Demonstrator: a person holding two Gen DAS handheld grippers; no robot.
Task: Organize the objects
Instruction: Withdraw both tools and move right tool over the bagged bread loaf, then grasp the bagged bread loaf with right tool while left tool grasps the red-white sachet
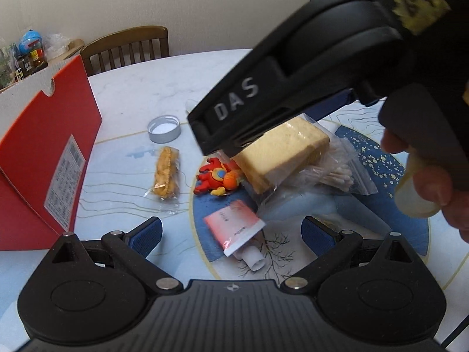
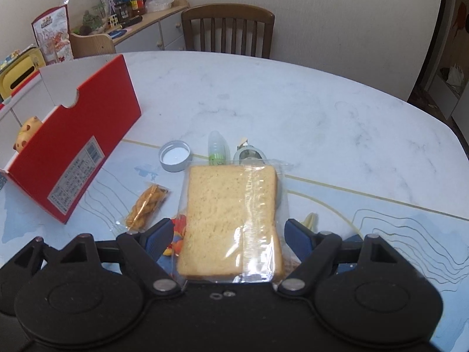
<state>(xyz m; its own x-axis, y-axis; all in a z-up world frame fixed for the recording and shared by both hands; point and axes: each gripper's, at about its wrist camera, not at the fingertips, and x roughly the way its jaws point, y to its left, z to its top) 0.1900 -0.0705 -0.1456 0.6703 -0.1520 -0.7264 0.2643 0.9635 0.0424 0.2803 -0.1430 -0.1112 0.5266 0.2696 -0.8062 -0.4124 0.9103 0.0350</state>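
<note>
A slice of bread in clear wrap [image 2: 231,223] lies tilted on a pile of small items. My right gripper [image 2: 228,234] stands open around it, with a blue pad [image 2: 159,234] on each side and a little gap to the wrap. In the left wrist view the bread [image 1: 281,152] shows under the right gripper's black housing [image 1: 293,73], which a person's hand [image 1: 425,176] holds. My left gripper [image 1: 231,236] is open low over a pink tube [image 1: 234,228]. An open red box [image 2: 73,146] stands at the left with a yellow spotted toy [image 2: 27,138] inside.
Around the bread on the marble table [image 2: 293,102] lie a twisted snack packet [image 1: 167,173], a red and orange toy [image 1: 217,176], a silver jar lid [image 1: 164,129], a bag of cotton swabs [image 1: 337,173] and a small green-labelled bottle [image 2: 218,149]. A wooden chair [image 2: 228,29] stands behind.
</note>
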